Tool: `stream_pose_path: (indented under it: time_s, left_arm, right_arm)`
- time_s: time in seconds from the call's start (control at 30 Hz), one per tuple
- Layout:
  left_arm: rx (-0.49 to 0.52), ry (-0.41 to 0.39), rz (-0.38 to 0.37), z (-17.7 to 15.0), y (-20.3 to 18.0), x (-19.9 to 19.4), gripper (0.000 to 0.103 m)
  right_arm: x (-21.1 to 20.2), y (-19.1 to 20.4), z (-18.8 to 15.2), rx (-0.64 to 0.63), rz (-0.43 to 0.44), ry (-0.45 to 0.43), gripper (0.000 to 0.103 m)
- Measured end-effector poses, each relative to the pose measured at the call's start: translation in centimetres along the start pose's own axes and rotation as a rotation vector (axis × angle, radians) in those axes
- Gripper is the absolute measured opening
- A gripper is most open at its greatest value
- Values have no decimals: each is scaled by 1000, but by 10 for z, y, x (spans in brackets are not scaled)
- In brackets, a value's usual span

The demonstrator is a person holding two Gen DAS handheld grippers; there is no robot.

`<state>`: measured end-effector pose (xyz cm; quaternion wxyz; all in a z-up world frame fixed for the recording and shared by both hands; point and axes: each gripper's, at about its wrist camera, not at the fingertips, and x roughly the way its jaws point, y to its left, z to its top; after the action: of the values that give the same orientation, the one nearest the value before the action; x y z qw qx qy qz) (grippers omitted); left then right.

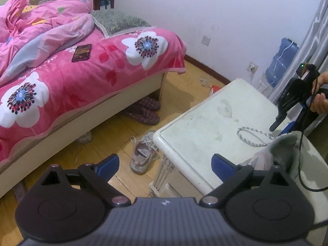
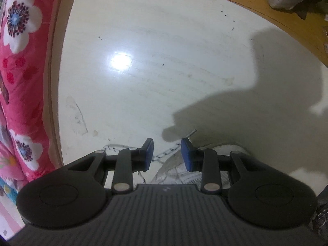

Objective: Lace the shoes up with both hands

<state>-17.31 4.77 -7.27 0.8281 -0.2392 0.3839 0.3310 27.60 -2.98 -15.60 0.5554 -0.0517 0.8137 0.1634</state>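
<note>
I see the grey shoe (image 1: 280, 153) on the white desk (image 1: 196, 127), its speckled lace (image 1: 249, 136) looped beside it. My right tool (image 2: 167, 153) hangs part-spread over the lace, not pinching; my left tool (image 1: 165, 164) is spread wide, empty.

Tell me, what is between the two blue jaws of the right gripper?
In the right wrist view, the white speckled shoelace runs across the gap of the right gripper, untouched by its jaws, with the white table beneath.
</note>
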Motion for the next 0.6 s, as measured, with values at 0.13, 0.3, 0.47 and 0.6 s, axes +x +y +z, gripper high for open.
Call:
stream_pose_path:
  time_s: [0.13, 0.3, 0.47, 0.6]
  left_arm:
    - [-49, 55, -23, 5, 12, 12, 97]
    - [-113, 67, -19, 7, 30, 18, 97]
    - [-112, 87, -3, 7, 36, 22, 97]
    - [-116, 95, -3, 8, 37, 25, 97]
  right_arm:
    - [9, -4, -5, 47, 3, -23, 28]
    - [18, -5, -14, 93, 14, -55, 29]
    - [17, 10, -32, 51, 87, -61, 29]
    - [19, 47, -49, -176, 129, -33, 44]
